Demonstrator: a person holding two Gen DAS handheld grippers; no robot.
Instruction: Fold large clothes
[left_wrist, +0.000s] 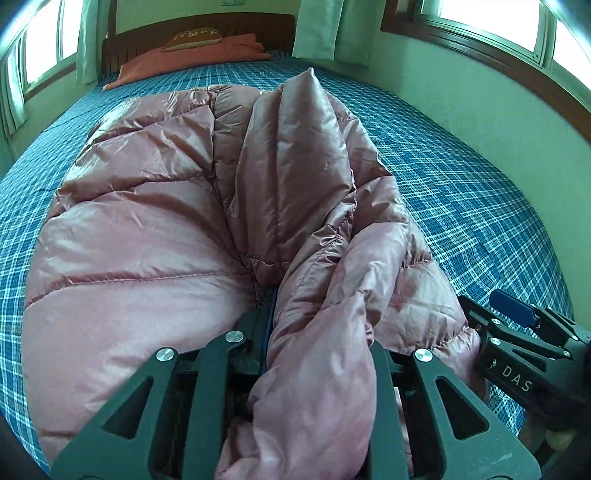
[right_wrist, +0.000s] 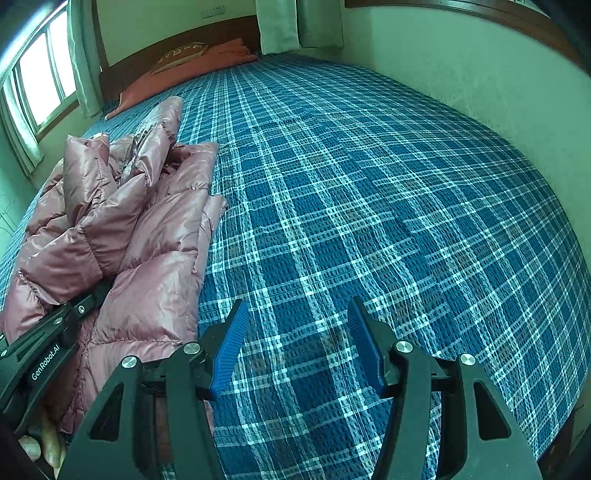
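Observation:
A pink quilted puffer jacket (left_wrist: 155, 206) lies crumpled on the blue plaid bed; it also shows at the left of the right wrist view (right_wrist: 147, 236). My left gripper (left_wrist: 317, 332) is shut on a bunched fold of the jacket at its near edge; the fabric fills the space between its fingers and hides the pads. My right gripper (right_wrist: 295, 339) is open and empty, its blue pads (right_wrist: 229, 347) over bare bedspread just right of the jacket. It shows at the right edge of the left wrist view (left_wrist: 517, 332).
The blue plaid bedspread (right_wrist: 388, 192) covers a large bed. An orange pillow and folded orange cloth (left_wrist: 192, 55) lie by the wooden headboard. A wall (right_wrist: 480, 66) runs along the bed's right side, with windows and curtains around.

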